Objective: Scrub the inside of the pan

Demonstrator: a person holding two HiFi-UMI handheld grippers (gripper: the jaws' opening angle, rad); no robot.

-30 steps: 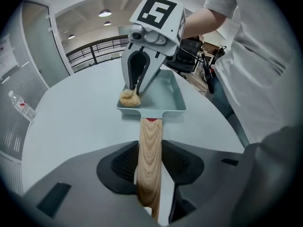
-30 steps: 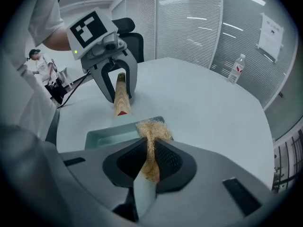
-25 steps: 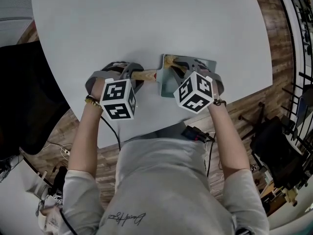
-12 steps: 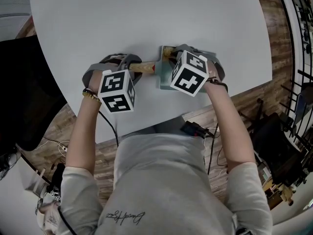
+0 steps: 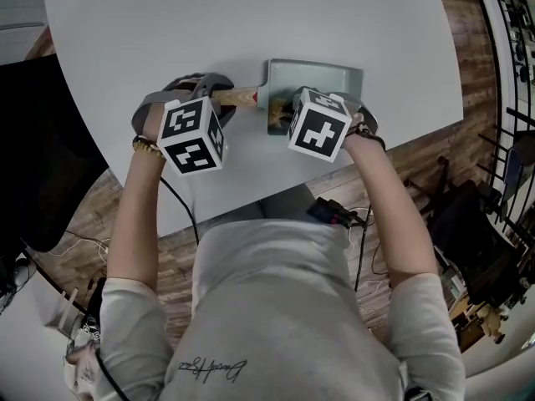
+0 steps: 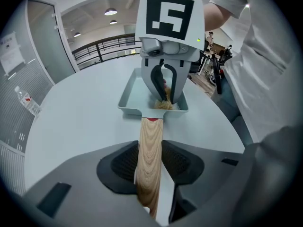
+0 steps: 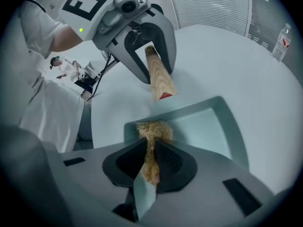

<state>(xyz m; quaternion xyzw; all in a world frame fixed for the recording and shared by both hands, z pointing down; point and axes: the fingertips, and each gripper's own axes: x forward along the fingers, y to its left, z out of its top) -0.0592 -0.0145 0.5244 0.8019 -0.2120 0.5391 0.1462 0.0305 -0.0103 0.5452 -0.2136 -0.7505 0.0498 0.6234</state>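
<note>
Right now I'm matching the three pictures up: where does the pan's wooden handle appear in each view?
Head view: wooden handle upper middle, left of the pan.
Left gripper view: handle bottom centre, reaching up to the pan.
Right gripper view: handle upper centre, above the pan.
Shared landmark: the pan.

Cursive script on shirt point(image 5: 251, 307), not legible

Pale grey-white rounded table point(image 5: 251, 23), smooth matte top, stands on brown wood-plank floor point(image 5: 96, 207). On it: grey-green rectangular pan w/ light wooden handle point(image 5: 326, 80), sitting flat, close to the table edge on the person's side, right of centre in head view. Handle pts left over the top, approx parallel to that edge.
</note>
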